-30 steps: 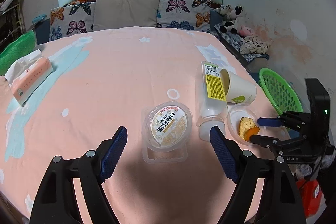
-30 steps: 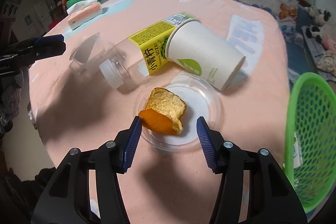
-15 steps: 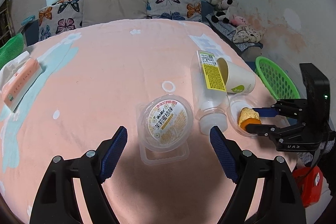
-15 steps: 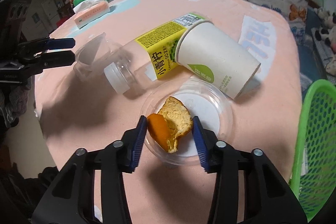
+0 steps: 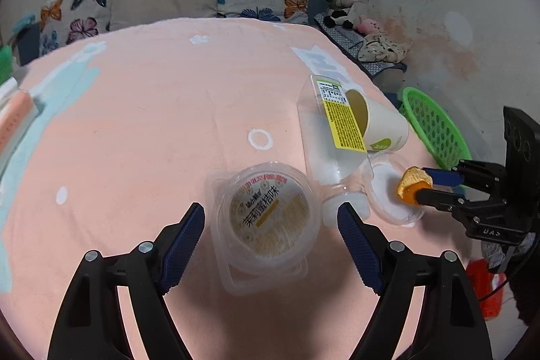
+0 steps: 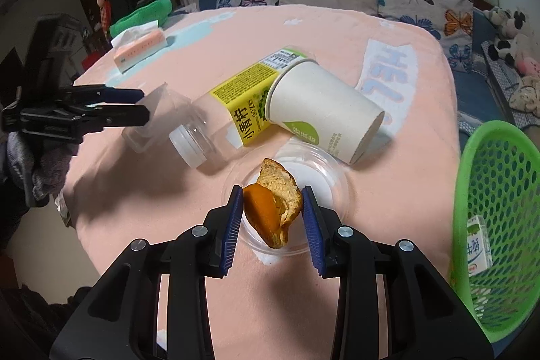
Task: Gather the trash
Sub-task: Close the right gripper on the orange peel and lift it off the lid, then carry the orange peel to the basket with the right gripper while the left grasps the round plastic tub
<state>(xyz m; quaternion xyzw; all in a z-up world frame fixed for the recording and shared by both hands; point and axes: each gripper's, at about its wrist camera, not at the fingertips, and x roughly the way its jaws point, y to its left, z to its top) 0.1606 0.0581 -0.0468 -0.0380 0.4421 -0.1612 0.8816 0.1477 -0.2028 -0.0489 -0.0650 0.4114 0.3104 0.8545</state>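
Right gripper (image 6: pixel 272 213): jaws have just been closing and now pinch the orange peel (image 6: pixel 272 211) from both sides, pads pressed on it. Peel sits low over the clear plastic lid (image 6: pixel 324 171) it lay in; lift looks barely begun.

Step in hand, by my reading: first pick of the collection. Next move calls for raising the peel clear of the lid, then swinging toward 3 o'clock to the green basket (image 6: pixel 499 225), which stands just off the table edge (a small carton already inside).

Left gripper (image 5: pixel 271 242): jaws wide, holding nothing, straddling the lidded plastic tub (image 5: pixel 266 215) without touching it.

Outward from the peel in the right wrist view: paper cup (image 6: pixel 320 115) on its side at 12 o'clock, clear bottle (image 6: pixel 233 113) with yellow label at 11, tissue pack (image 6: pixel 140 48) far off at 10.
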